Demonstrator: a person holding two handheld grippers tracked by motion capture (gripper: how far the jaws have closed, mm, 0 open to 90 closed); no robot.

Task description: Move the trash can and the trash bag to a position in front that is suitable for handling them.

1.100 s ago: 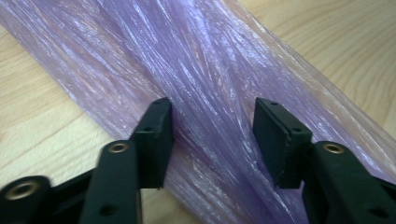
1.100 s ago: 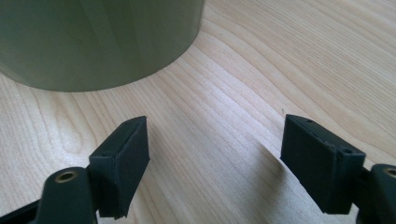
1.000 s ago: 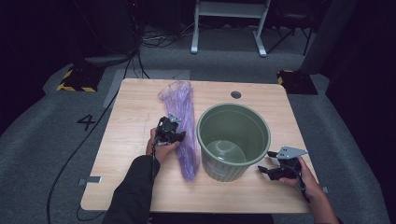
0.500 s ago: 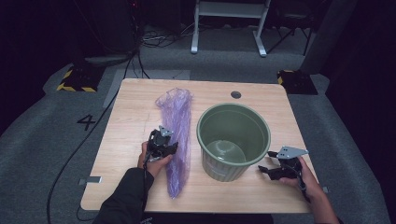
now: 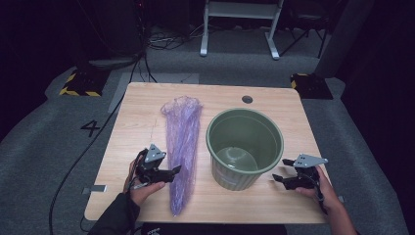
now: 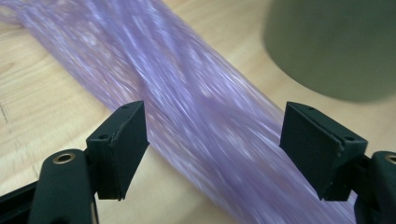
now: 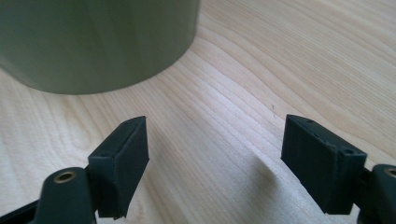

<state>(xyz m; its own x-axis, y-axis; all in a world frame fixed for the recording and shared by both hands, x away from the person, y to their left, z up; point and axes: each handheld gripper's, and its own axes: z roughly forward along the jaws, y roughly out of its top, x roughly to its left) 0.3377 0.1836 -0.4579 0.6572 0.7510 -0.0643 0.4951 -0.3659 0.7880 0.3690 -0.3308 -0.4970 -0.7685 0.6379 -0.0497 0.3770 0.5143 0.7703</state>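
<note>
Item: purple bag, flat on table, at 9 o'clock of green bin (unlined). Left gripper just released; right gripper spread, empty. Lining pending.

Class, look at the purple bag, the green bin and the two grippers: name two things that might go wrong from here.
1. The left gripper, jaws just opened, has the thin purple bag lying loose between them; closing again may pinch only one layer or snag it.
2. The green bin stands unheld; the open right gripper is beside it, so tugging could tip it.
</note>
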